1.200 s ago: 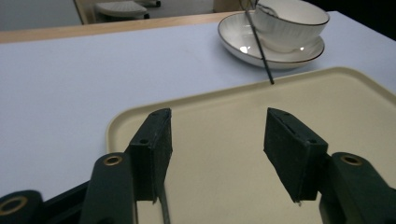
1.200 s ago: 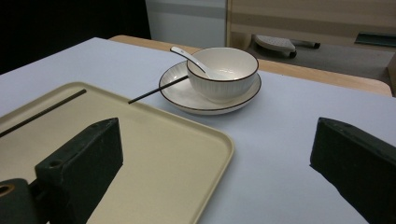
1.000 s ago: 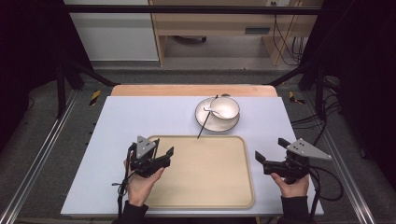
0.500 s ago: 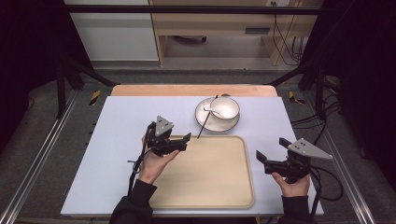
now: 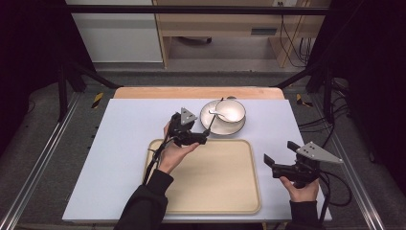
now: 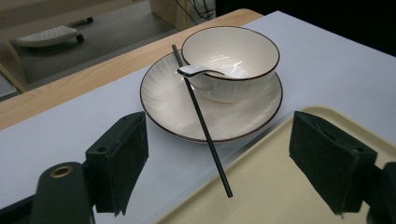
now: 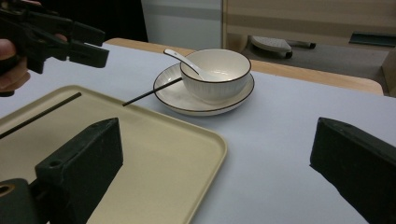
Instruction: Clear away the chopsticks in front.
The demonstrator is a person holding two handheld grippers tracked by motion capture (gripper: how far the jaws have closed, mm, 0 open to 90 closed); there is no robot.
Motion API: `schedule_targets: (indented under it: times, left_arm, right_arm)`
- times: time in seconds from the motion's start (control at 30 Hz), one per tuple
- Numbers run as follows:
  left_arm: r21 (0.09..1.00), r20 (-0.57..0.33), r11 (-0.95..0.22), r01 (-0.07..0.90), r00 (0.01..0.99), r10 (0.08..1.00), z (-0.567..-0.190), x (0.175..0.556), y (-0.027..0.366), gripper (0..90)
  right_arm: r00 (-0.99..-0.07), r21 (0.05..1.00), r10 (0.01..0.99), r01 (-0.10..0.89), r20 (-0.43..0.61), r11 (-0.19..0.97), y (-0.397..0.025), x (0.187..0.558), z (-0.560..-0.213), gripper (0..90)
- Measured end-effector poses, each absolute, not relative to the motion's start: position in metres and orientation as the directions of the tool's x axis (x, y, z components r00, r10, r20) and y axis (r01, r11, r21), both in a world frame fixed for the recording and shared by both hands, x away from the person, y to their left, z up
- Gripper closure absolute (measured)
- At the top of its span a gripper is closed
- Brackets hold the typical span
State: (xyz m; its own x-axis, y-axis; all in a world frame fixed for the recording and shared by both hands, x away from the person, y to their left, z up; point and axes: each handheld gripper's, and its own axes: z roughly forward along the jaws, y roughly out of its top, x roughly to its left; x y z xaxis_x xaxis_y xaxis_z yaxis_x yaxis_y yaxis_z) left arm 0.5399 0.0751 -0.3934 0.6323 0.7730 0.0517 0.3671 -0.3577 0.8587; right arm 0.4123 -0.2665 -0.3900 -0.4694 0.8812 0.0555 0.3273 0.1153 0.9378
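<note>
Nothing gripped yet: left gripper (image 5: 201, 139) jaws apart near chopstick (image 6: 201, 120) at tray's (image 5: 239, 201) far edge; right gripper (image 5: 269, 163) jaws apart, idle at right edge.

spoon (image 6: 205, 71) bowl hidden inside bowl (image 6: 229, 63)

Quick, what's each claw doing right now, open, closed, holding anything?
Left claw: open, holding nothing, near the black stick.
Right claw: open, holding nothing.
</note>
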Motion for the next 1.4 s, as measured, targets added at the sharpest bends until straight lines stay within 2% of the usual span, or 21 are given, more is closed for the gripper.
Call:
schedule_targets:
  times: [0.23, 0.43, 0.87, 1.03, 1.3, 1.4]
  left_arm:
    - [0.844, 0.071, -0.384, 0.374, 0.632, 0.771, -0.399, 0.556, 0.062, 19.4]
    - [0.804, 0.125, -0.455, 0.383, 0.639, 0.759, -0.414, 0.571, 0.05, 21.6]
    - [0.757, 0.155, -0.494, 0.428, 0.617, 0.772, -0.43, 0.6, 0.033, 39.6]
    - [0.738, 0.144, -0.499, 0.454, 0.617, 0.774, -0.44, 0.609, 0.027, 45.7]
    - [0.736, 0.104, -0.47, 0.488, 0.605, 0.79, -0.451, 0.618, 0.021, 63.1]
    - [0.724, 0.106, -0.475, 0.5, 0.6, 0.793, -0.455, 0.619, 0.02, 65.9]
  right_arm:
    - [-0.468, 0.939, 0.882, 0.327, 0.058, 0.111, -0.268, 0.412, -0.389, 2.5]
    - [-0.469, 0.94, 0.881, 0.324, 0.058, 0.111, -0.27, 0.412, -0.389, 2.5]
    - [-0.467, 0.94, 0.882, 0.326, 0.065, 0.103, -0.271, 0.412, -0.388, 2.6]
    - [-0.468, 0.939, 0.881, 0.328, 0.062, 0.108, -0.27, 0.412, -0.389, 2.6]
    - [-0.469, 0.937, 0.881, 0.331, 0.064, 0.108, -0.272, 0.412, -0.388, 2.7]
    - [-0.47, 0.939, 0.88, 0.327, 0.065, 0.105, -0.272, 0.411, -0.388, 2.7]
